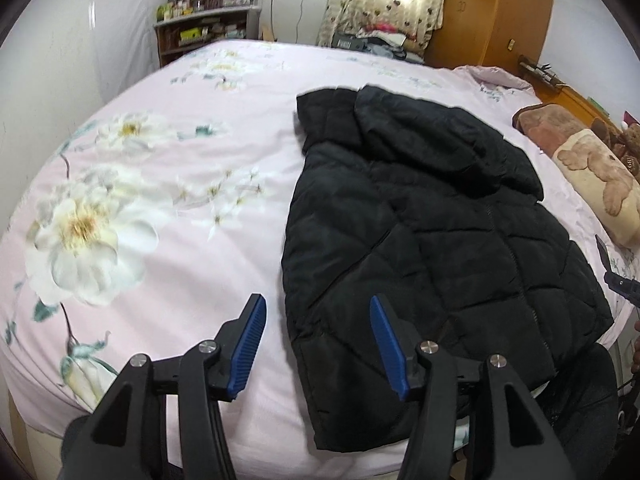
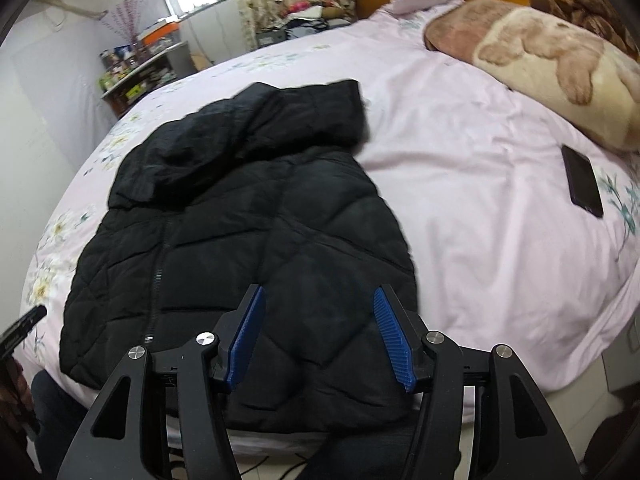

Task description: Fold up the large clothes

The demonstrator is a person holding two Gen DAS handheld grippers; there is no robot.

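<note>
A black quilted hooded jacket lies flat on the pink floral bed, front up, zip closed, hood toward the far side and hem at the near edge. It also shows in the right wrist view, with both sleeves folded in over the body. My left gripper is open and empty above the jacket's left hem corner. My right gripper is open and empty above the jacket's right lower part. The right gripper shows at the left view's right edge.
The pink floral bedsheet covers a wide bed. A bear-print blanket lies at the head end. A dark phone lies on the sheet right of the jacket. A cluttered shelf and a wooden wardrobe stand beyond.
</note>
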